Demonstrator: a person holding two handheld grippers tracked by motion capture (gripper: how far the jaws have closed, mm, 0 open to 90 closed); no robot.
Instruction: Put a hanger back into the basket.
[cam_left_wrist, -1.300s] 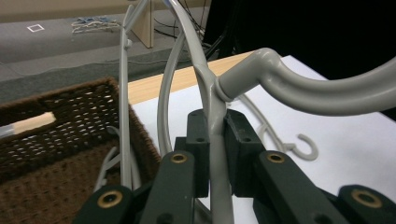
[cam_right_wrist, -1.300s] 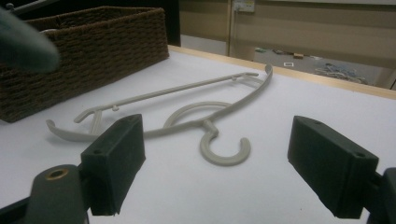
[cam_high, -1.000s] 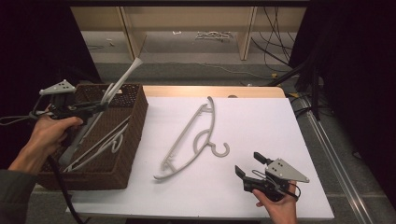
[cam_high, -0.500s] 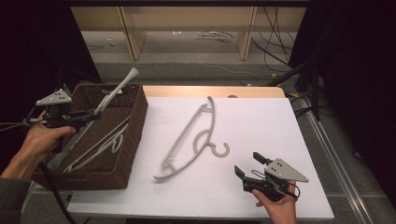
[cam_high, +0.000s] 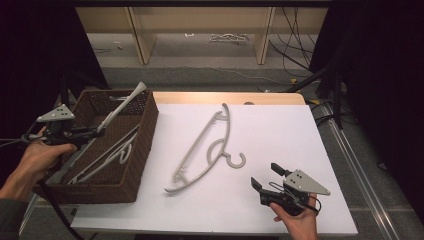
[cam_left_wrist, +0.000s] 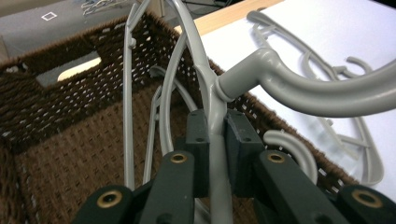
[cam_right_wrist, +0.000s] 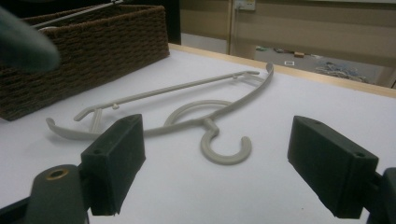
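The high view looks forward and down from above the person's side of the table (cam_high: 280, 125), far enough to take in the whole white surface, the wicker basket (cam_high: 142, 145) at its left and the floor beyond.

The left gripper view sits very near, just behind the left gripper (cam_left_wrist: 215, 135), and faces down into the basket (cam_left_wrist: 56, 126), with a corner of the table (cam_left_wrist: 327, 28) at the upper right.

The right gripper view is low, close to the table (cam_right_wrist: 299, 140), and looks almost level across it.

All three views share the basket (cam_right_wrist: 93, 51) and the grey hanger (cam_high: 207, 150) lying on the white surface (cam_left_wrist: 336, 135) (cam_right_wrist: 205, 116).
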